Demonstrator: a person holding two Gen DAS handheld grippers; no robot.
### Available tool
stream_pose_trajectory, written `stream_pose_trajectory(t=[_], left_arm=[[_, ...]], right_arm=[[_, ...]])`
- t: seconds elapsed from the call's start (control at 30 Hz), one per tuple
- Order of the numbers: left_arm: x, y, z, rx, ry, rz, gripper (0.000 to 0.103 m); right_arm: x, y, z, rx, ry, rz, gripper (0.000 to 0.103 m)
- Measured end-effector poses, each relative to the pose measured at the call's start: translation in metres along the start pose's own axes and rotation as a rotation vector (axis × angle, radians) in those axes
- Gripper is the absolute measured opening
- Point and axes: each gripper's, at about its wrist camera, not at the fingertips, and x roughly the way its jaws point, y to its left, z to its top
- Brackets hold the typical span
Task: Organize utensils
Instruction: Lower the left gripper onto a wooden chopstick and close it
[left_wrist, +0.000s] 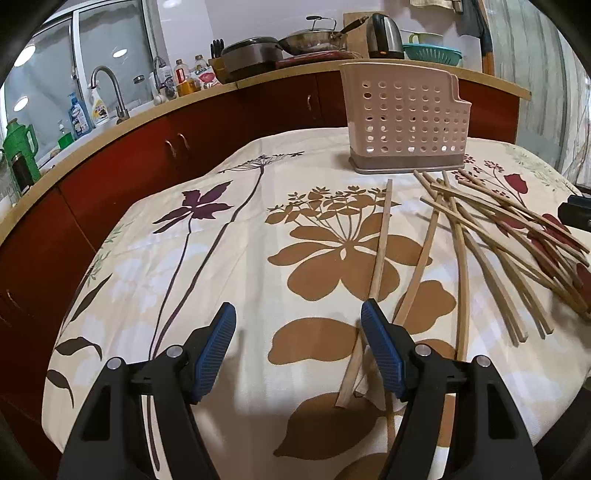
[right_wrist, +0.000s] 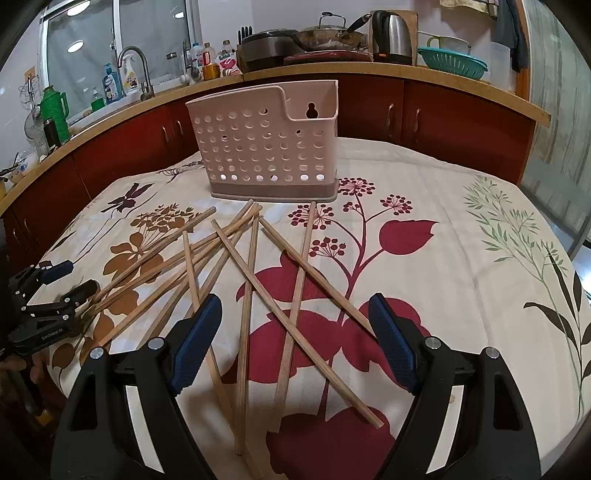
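Observation:
Several wooden chopsticks (right_wrist: 251, 273) lie scattered and crossed on the floral tablecloth (right_wrist: 424, 258), in front of a pink perforated utensil holder (right_wrist: 266, 147) that stands upright and looks empty. My right gripper (right_wrist: 295, 332) is open and empty, low over the near ends of the chopsticks. My left gripper (left_wrist: 299, 332) is open and empty at the left edge of the pile (left_wrist: 480, 236), with one chopstick (left_wrist: 380, 251) beside its right finger. The holder (left_wrist: 402, 122) stands at the far side. The left gripper also shows at the left in the right wrist view (right_wrist: 70, 278).
The table sits beside a kitchen counter (left_wrist: 258, 79) with red cabinets, a sink tap (left_wrist: 107, 88), bottles, a wok, a kettle (right_wrist: 391, 37) and a teal colander (right_wrist: 454, 62). The right gripper's tip shows at the right edge of the left wrist view (left_wrist: 576, 210).

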Motion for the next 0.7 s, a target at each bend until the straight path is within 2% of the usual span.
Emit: stream_pose_trajectory(t=[0.17,0.33,0.5,0.67,0.7], left_arm=[[0.002,-0.012,-0.002,0.050,0.007,-0.025,0.068],[0.006,-0.009,-0.006,0.035,0.040,-0.066,0.051],[0.003,-0.010,-0.008,0.047,0.051,-0.082,0.042],[-0.001,-0.011,-0.012,0.059,0.053,-0.088,0.040],[-0.002,-0.011,-0.013,0.053,0.053,-0.103,0.032]], right_arm=[[0.003,-0.001,-0.001,0.004,0.007,0.000,0.079],[0.003,-0.001,-0.001,0.005,0.006,0.000,0.079],[0.003,-0.002,-0.001,0.010,0.008,0.004,0.079],[0.003,-0.003,-0.001,0.012,0.004,0.003,0.079],[0.002,-0.003,-0.001,0.013,0.003,0.002,0.079]])
